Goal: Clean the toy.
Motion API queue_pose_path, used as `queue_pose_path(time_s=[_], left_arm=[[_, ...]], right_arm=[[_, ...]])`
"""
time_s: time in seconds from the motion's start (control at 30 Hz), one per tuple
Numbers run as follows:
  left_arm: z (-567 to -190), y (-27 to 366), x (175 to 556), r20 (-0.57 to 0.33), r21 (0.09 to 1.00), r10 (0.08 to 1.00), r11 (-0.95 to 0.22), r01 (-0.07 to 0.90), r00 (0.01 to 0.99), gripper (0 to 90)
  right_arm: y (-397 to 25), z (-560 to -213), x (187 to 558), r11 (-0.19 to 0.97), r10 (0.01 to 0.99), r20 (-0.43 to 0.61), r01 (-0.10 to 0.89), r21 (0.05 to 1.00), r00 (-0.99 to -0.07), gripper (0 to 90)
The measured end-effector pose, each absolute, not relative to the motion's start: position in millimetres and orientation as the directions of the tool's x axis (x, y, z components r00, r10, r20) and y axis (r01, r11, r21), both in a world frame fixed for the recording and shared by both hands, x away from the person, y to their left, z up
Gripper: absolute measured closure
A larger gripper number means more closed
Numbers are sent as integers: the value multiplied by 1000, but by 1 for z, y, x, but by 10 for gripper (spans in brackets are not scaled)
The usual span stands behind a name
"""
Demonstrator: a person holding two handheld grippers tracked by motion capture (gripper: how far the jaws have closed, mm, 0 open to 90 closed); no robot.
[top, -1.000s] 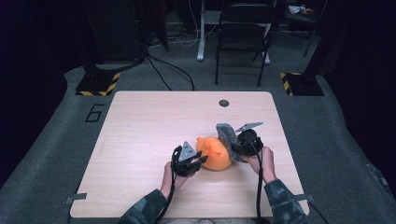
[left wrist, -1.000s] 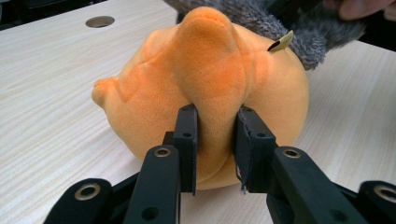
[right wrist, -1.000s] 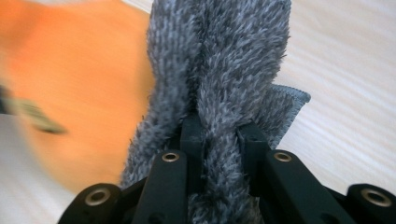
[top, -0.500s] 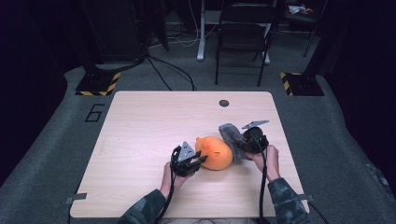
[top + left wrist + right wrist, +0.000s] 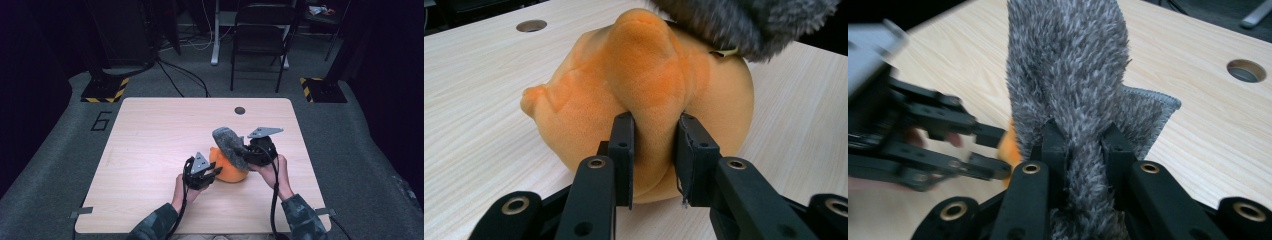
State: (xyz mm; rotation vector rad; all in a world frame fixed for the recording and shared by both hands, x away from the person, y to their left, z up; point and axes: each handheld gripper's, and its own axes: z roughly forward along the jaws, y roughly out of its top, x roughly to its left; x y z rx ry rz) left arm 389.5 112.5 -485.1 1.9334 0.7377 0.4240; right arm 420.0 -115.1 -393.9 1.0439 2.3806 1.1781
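Count, quick: 2 grippers, both mine. 1 left gripper (image 5: 212, 174) toward the table's near edge, 1 right gripper (image 5: 246, 149) just beside it, nearer the right edge. Each has 2 black jaws, so 4 jaws total, plus 1 grey three-cornered plate and 1 trailing cable per gripper.

Soft things: 2. 1 orange plush (image 5: 231, 169) on the table (image 5: 150, 150) btwn my grippers, 1 grey fuzzy cloth (image 5: 229, 145) over it.

Table: 1, w/ 1 round cable hole (image 5: 240, 110) near its far edge.

Off the table, on the floor beyond the far edge: 1 black chair (image 5: 261, 40), 2 yellow-black striped bases (image 5: 104, 89), 1 painted "6" (image 5: 101, 121) by the far left corner.
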Motion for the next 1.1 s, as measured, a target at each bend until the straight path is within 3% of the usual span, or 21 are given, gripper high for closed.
queue_pose_path(time_s=[0.1, 0.37, 1.1], left_arm=[[-486, 113, 390, -24, 888, 654, -333, 316, 757, 714], [-486, 112, 389, -21, 886, 646, -342, 314, 763, 713], [-486, 112, 390, -15, 886, 642, -347, 308, 766, 713]], right_arm=[[-107, -412, 423, 462, 725, 0, 486, 742, -689, 770], [-108, -417, 426, 502, 731, -60, 476, 722, -680, 769], [-143, -449, 450, 454, 811, -6, 624, 636, -585, 770]])
